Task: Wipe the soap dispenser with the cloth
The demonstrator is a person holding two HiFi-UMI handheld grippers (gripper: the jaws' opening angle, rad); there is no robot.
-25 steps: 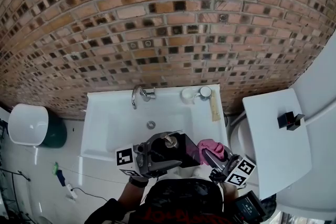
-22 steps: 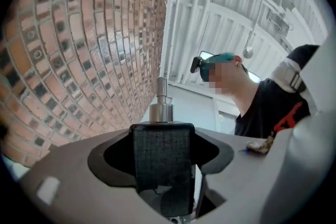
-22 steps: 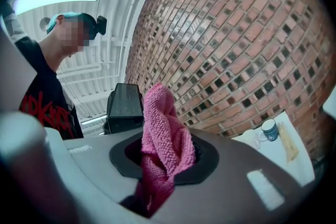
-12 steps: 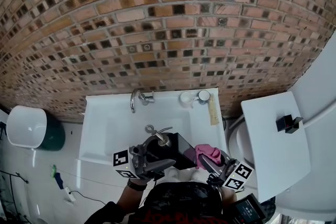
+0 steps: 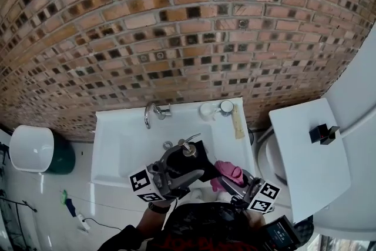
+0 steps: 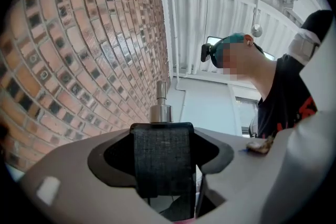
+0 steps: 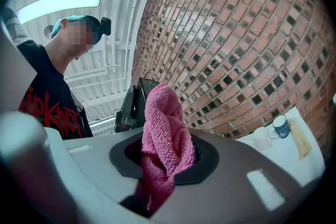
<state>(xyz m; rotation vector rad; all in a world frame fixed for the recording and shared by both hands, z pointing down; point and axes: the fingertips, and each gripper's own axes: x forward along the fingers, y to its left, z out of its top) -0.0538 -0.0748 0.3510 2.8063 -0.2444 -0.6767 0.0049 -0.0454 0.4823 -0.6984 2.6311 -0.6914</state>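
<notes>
My left gripper [image 5: 176, 172] is shut on the black soap dispenser [image 5: 192, 163] and holds it above the sink's front edge, tilted, with its silver pump [image 5: 188, 150] pointing up and away. In the left gripper view the black body [image 6: 161, 160] fills the gap between the jaws, the pump [image 6: 159, 107] rising above it. My right gripper [image 5: 232, 180] is shut on the pink cloth [image 5: 225, 171], which bunches up beside the dispenser's right side. In the right gripper view the cloth [image 7: 164, 134] stands out of the jaws, with the dispenser [image 7: 137, 98] just behind it.
Below is a white sink [image 5: 120, 147] with a faucet [image 5: 151, 111]. Two cups [image 5: 209, 110] [image 5: 228, 106] and a tan strip [image 5: 238, 123] sit on its back right ledge. A white toilet tank lid [image 5: 302, 156] carrying a small black object [image 5: 321, 133] is at the right. A brick wall stands behind.
The left gripper has shifted and turned a little with the dispenser, so the pump spout now points more up and away. The cloth stays close at its right side.
</notes>
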